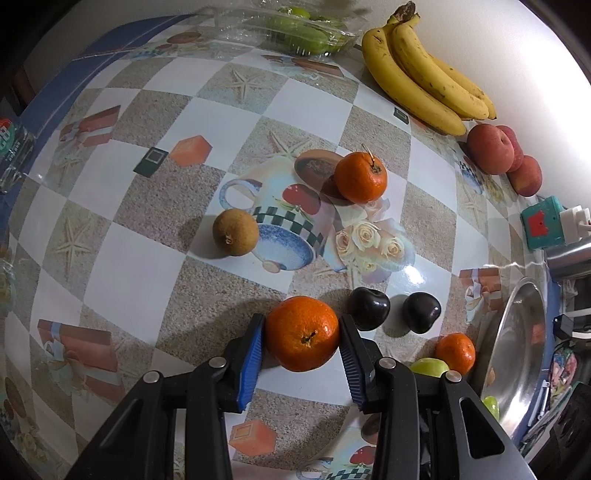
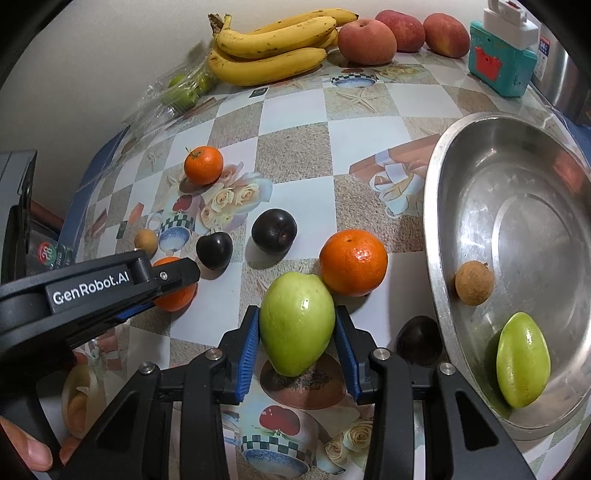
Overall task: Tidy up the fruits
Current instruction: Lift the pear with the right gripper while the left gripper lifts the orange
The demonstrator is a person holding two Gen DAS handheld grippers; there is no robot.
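My left gripper [image 1: 302, 334] is shut on an orange mandarin [image 1: 302, 333] low over the table; it also shows in the right wrist view [image 2: 173, 284]. My right gripper [image 2: 296, 326] is shut on a green fruit [image 2: 296, 326]. A steel bowl [image 2: 469, 155] at the right holds a brown longan [image 2: 474, 282] and another green fruit [image 2: 522, 363]. Loose on the table are another mandarin [image 2: 352, 262], a stemmed mandarin [image 1: 361, 177], two dark plums [image 1: 369, 308] [image 1: 421, 312] and a brown longan [image 1: 235, 232].
Bananas [image 2: 273, 44] and red peaches [image 2: 365, 41] lie at the back by the wall. A clear plastic box of green fruit [image 1: 295, 27] is at the far left back. A teal gadget [image 2: 502, 64] stands at the back right. Another dark plum [image 2: 419, 339] lies by the bowl.
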